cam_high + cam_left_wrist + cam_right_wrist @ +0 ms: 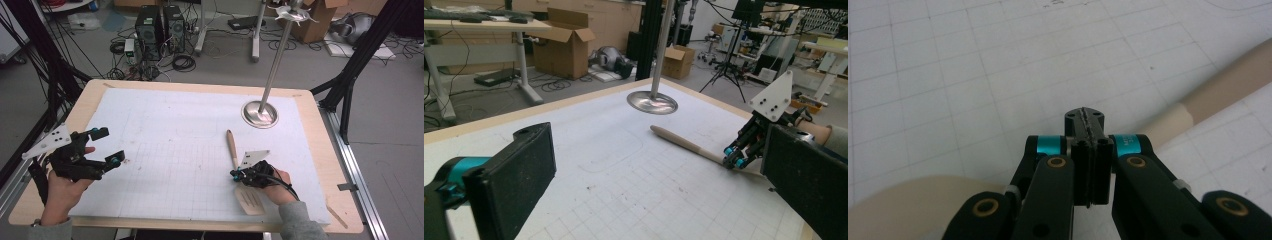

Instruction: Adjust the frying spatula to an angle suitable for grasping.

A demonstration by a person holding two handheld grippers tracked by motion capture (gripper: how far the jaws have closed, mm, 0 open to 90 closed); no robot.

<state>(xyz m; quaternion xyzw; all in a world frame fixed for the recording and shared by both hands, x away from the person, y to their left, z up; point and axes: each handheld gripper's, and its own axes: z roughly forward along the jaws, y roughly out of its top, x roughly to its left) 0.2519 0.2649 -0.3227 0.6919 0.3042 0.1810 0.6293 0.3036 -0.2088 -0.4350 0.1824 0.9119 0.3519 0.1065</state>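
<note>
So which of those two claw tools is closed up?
The right gripper, jaws pressed together above the wooden spatula. The left gripper stands wide open.

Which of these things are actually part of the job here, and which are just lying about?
Part of the job:
- beige slotted spatula with wooden handle
- right gripper, jaws shut, over the spatula
- left gripper, jaws open

Lying about:
- shiny metal stand with round base
- brown cardboard boxes on the floor
- black computer towers
</note>
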